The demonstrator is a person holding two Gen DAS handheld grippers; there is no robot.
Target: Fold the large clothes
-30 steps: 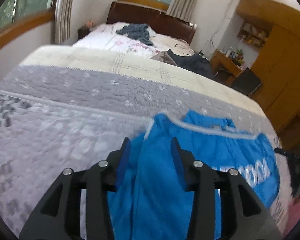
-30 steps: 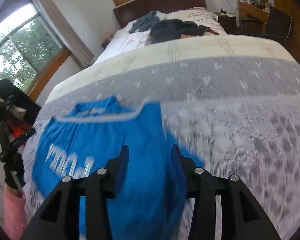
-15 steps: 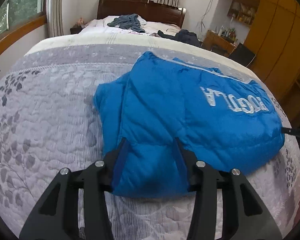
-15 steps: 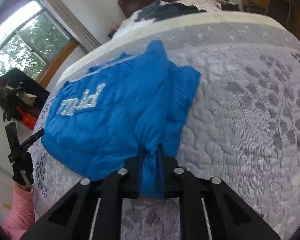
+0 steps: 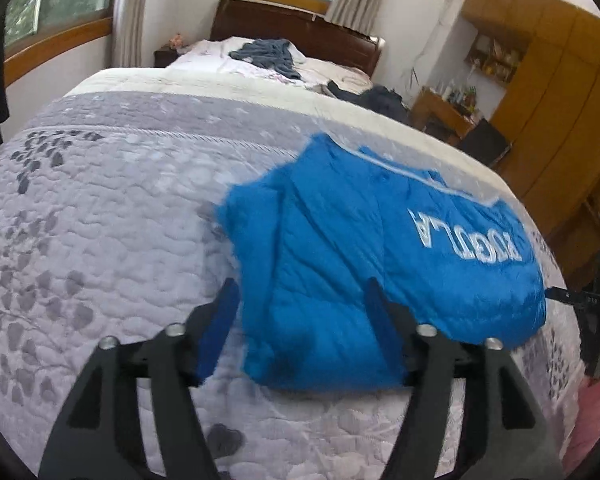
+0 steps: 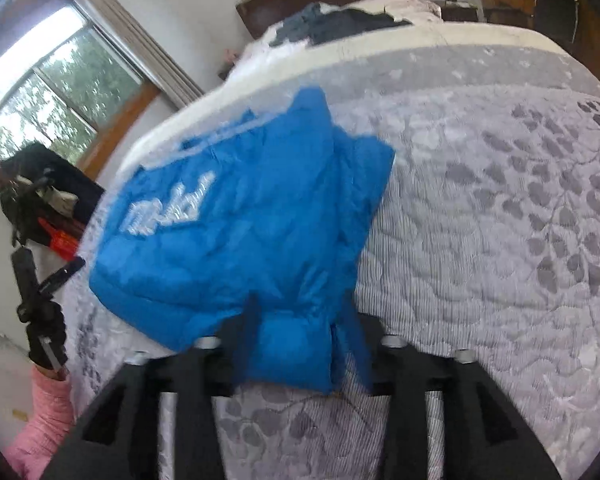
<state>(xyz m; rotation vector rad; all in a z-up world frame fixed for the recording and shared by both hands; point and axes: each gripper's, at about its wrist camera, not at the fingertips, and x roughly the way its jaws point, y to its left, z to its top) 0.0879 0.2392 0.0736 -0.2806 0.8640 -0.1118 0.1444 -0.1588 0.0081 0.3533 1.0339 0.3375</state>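
On the bed (image 5: 100, 220) lay the blue jacket (image 5: 360, 264), left gripper (image 5: 300, 312) spread wide and empty, right gripper (image 6: 296, 332) part open around its hem; dark clothes (image 5: 272, 54) lay beyond.

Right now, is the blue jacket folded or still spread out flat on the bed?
Folded. The blue jacket lies as a compact doubled bundle on the grey quilt, layers stacked at its left edge, white lettering on top.

Soft daylight enters via windows (image 6: 60, 92); overexposed panes. Motion blur throughout, heavier in right wrist view. Strong fisheye bending, dark corner vignette.
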